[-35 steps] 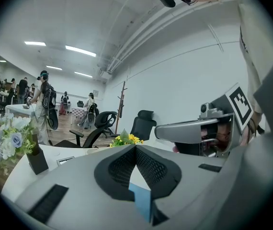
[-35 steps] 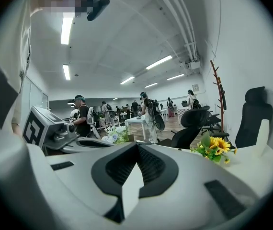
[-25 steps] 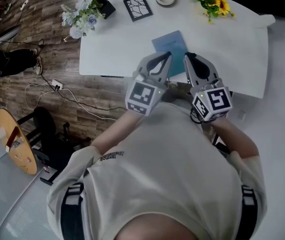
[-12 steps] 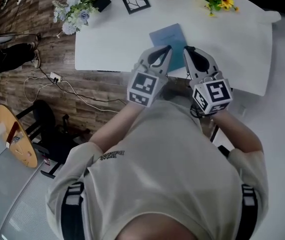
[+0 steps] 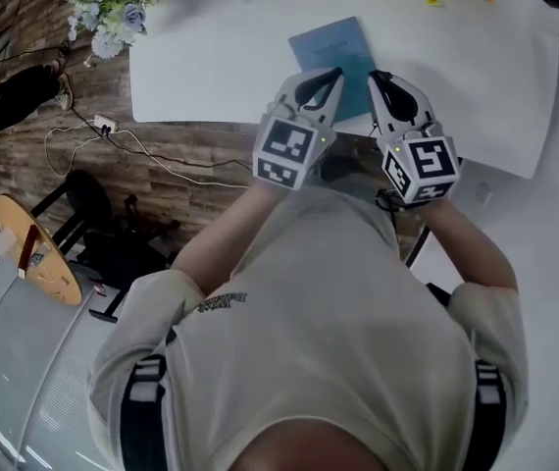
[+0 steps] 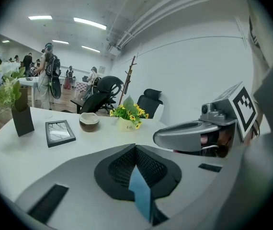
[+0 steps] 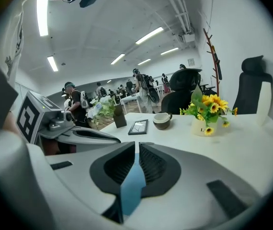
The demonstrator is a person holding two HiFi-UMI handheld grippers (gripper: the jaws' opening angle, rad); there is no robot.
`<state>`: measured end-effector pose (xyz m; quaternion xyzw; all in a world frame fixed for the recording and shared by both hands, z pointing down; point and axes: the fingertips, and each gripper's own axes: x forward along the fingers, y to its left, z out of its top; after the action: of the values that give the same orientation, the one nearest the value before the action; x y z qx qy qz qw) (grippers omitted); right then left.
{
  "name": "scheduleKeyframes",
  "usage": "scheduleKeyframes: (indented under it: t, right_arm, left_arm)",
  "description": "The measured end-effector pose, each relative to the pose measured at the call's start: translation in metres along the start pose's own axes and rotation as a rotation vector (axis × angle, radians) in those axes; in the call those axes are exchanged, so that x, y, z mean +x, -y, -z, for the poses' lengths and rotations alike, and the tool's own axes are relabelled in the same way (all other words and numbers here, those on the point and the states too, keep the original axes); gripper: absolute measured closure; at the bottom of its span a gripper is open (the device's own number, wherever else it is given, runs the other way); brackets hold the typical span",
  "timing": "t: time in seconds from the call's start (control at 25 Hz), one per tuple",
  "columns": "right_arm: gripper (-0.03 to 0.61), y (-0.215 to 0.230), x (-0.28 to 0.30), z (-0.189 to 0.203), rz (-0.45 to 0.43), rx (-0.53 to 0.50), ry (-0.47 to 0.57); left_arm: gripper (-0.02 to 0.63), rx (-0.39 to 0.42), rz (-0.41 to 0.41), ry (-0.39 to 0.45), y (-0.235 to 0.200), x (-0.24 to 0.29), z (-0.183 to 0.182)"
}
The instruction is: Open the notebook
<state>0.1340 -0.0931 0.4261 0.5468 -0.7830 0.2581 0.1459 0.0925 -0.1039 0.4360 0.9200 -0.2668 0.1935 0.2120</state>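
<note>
white table [image 5: 211, 77], blue notebook [image 5: 330, 47], picture frame [image 6: 60, 132], sunflowers [image 6: 128, 113]

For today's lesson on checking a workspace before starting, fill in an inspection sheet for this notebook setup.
Surface: white table, with the notebook lying flat on it.
Job's things: blue notebook, closed, near the table's front edge.
Clutter: sunflower pot, bowl, picture frame and pale flowers, all at the far side.
Grippers: left gripper and right gripper are both shut and empty, tips over the notebook's near edge; contact cannot be told.
Cables: cable and power strip on the floor.
Surroundings: wooden floor, round side table, people in the background.
</note>
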Motion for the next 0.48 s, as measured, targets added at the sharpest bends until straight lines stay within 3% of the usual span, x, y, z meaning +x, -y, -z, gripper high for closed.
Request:
scheduleKeyframes:
  t: [0.48]
  right_arm:
    - [0.429,0.036,0.043,0.076,0.055,0.105,-0.126]
  left_arm:
    - [0.603,-0.048,0.001,-0.125,-0.022,0.055,0.06]
